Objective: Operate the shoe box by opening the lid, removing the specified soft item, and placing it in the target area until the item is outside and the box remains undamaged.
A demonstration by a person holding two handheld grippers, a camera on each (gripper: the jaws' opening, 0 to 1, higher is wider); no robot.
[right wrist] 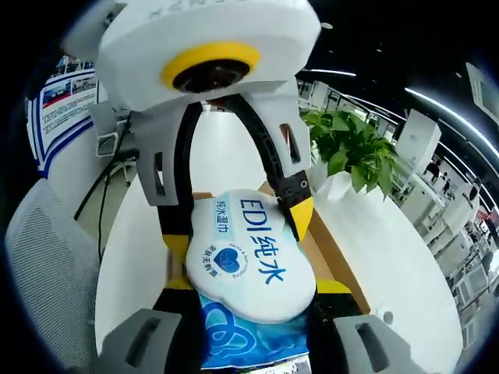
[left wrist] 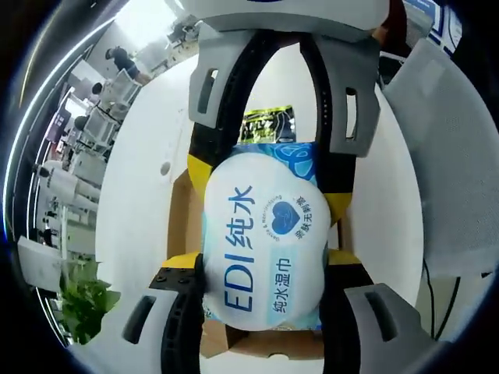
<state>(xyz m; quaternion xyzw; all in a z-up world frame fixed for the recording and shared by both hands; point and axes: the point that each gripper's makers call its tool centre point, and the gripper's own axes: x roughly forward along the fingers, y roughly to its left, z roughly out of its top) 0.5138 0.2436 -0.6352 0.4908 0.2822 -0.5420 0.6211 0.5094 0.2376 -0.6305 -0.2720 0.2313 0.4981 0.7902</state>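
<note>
A white and blue pack of wet wipes (left wrist: 261, 241) marked "EDI" hangs over the open brown shoe box (left wrist: 181, 226). My left gripper (left wrist: 263, 261) rises from the bottom of the left gripper view, its yellow-tipped jaws shut on the pack's near end. My right gripper (left wrist: 267, 185) reaches in from the top and pinches the far end. In the right gripper view the same pack (right wrist: 249, 257) sits between my right gripper (right wrist: 256, 287) and the left gripper (right wrist: 238, 226), above the box (right wrist: 323, 249). A green and black packet (left wrist: 269, 125) lies beyond the pack.
The box stands on a round white table (left wrist: 148, 202). A leafy green plant (right wrist: 351, 152) stands at one edge of the table. A grey chair (left wrist: 452, 156) is pulled up on the other side. Office desks fill the background.
</note>
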